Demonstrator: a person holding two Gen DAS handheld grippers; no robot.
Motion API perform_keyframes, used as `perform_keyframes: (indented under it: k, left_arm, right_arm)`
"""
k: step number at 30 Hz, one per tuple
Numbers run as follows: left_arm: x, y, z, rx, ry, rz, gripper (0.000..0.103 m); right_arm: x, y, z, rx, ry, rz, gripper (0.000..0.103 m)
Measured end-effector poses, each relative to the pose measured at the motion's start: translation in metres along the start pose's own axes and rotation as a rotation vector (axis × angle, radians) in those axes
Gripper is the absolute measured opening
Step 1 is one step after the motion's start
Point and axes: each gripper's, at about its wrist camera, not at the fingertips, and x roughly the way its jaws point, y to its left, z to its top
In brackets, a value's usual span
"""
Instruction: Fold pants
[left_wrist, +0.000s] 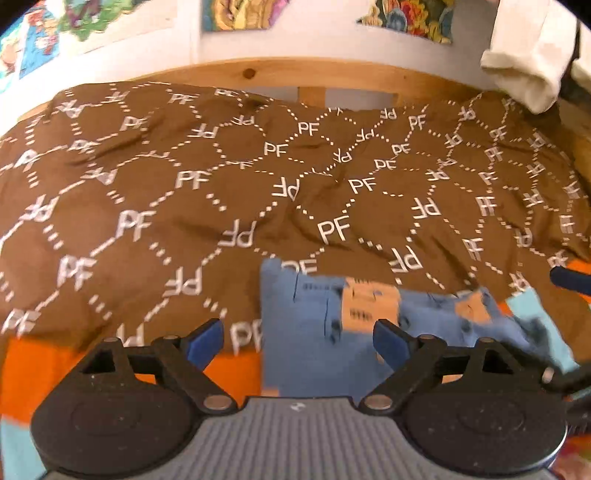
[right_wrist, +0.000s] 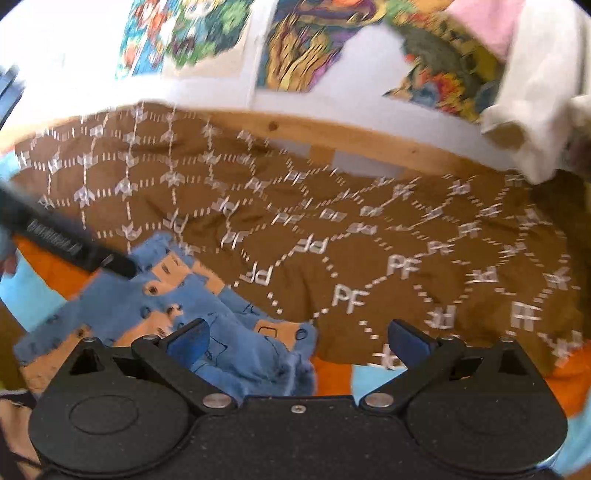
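Left wrist view first: I see my left gripper (left_wrist: 297, 341) with its blue-padded fingers (left_wrist: 207, 341) spread wide apart and holding nothing. The pants (left_wrist: 314, 332), blue with tan patches, lie on the bed just ahead of the gripper, at the near edge of a brown bedspread (left_wrist: 184, 184) printed with white "PF" letters and dotted hexagons. The cloth looks bunched toward the right side, though blur hides the detail. An orange and light-blue sheet (left_wrist: 33, 369) shows under the bedspread's near edge. A wooden bed frame (left_wrist: 258, 72) runs along the far side, with colourful posters (left_wrist: 406, 16) on the wall above it and a cream cloth (left_wrist: 524, 70) hanging at the upper right.

In the right wrist view, my right gripper (right_wrist: 297, 341) is also spread wide and grips nothing. The pants (right_wrist: 122, 295) sit crumpled to its left, partly under the left finger. The black left tool reaches in from the left edge, its tip over the pants.
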Motion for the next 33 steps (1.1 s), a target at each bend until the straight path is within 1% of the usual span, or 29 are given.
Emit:
perform_keyframes:
  k: [2, 4, 5, 6, 8, 10, 11, 13, 14, 16, 18, 20, 21, 22, 23, 24, 25, 26, 28, 31, 33]
  left_arm:
    - [0.018, -0.002, 0.003, 0.032, 0.009, 0.040, 0.091]
    - [0.033, -0.001, 0.002, 0.064, 0.019, 0.091, 0.092]
    - [0.037, 0.002, 0.000, 0.067, 0.030, 0.106, 0.092]
    - [0.040, 0.008, -0.001, 0.054, 0.038, 0.099, 0.094]
    - [0.039, 0.021, -0.002, -0.009, 0.043, 0.069, 0.094]
    - [0.028, 0.028, -0.004, -0.052, 0.037, 0.068, 0.093]
    - [0.022, 0.030, -0.006, -0.066, 0.039, 0.065, 0.093]
    - [0.008, 0.032, -0.010, -0.080, 0.042, 0.036, 0.093]
    - [-0.001, 0.031, -0.014, -0.086, 0.041, 0.017, 0.094]
    - [-0.018, 0.028, -0.024, -0.105, 0.047, -0.025, 0.098]
    - [-0.034, 0.020, -0.036, -0.109, 0.063, -0.079, 0.100]
    - [-0.047, 0.009, -0.054, -0.083, 0.077, -0.122, 0.102]
    - [-0.049, 0.003, -0.062, -0.059, 0.083, -0.125, 0.103]
    - [-0.048, -0.003, -0.071, -0.026, 0.093, -0.109, 0.103]
    - [-0.045, -0.006, -0.078, -0.003, 0.117, -0.078, 0.103]
    - [-0.039, -0.008, -0.084, 0.010, 0.162, -0.039, 0.102]
    - [-0.035, -0.006, -0.089, -0.008, 0.188, -0.021, 0.103]
    - [-0.036, 0.000, -0.093, -0.051, 0.189, -0.029, 0.103]
    - [-0.038, 0.008, -0.092, -0.093, 0.205, -0.038, 0.102]
    - [-0.041, 0.014, -0.095, -0.099, 0.215, -0.020, 0.102]
    - [-0.042, 0.019, -0.100, -0.110, 0.214, -0.023, 0.102]
  right_arm:
    - [0.016, 0.001, -0.003, -0.036, 0.025, -0.001, 0.102]
    - [0.025, -0.001, -0.007, -0.060, 0.046, -0.032, 0.102]
    - [0.026, -0.005, -0.009, -0.052, 0.048, -0.041, 0.102]
    - [0.025, -0.012, -0.011, -0.026, 0.048, -0.039, 0.102]
    - [0.021, -0.025, -0.013, 0.049, 0.056, -0.015, 0.102]
    - [0.014, -0.030, -0.012, 0.113, 0.053, -0.015, 0.102]
    - [0.008, -0.032, -0.011, 0.139, 0.043, -0.002, 0.102]
    - [-0.004, -0.032, -0.008, 0.181, 0.023, 0.028, 0.102]
    - [-0.009, -0.031, -0.006, 0.194, 0.018, 0.032, 0.102]
    - [-0.022, -0.023, -0.006, 0.205, 0.013, 0.031, 0.102]
    - [-0.035, -0.015, -0.008, 0.210, 0.011, 0.043, 0.102]
    - [-0.044, -0.006, -0.012, 0.198, 0.026, 0.049, 0.102]
    - [-0.047, 0.000, -0.016, 0.184, 0.041, 0.048, 0.102]
    - [-0.047, 0.005, -0.020, 0.169, 0.058, 0.045, 0.102]
    - [-0.045, 0.009, -0.025, 0.152, 0.087, 0.035, 0.102]
    - [-0.042, 0.013, -0.031, 0.136, 0.129, 0.013, 0.102]
    - [-0.038, 0.016, -0.036, 0.123, 0.166, -0.010, 0.102]
    - [-0.036, 0.017, -0.042, 0.119, 0.200, -0.027, 0.102]
    - [-0.040, 0.015, -0.048, 0.168, 0.204, -0.015, 0.102]
    - [-0.050, 0.012, -0.050, 0.197, 0.177, -0.007, 0.102]
    - [-0.055, 0.010, -0.048, 0.204, 0.154, -0.006, 0.102]
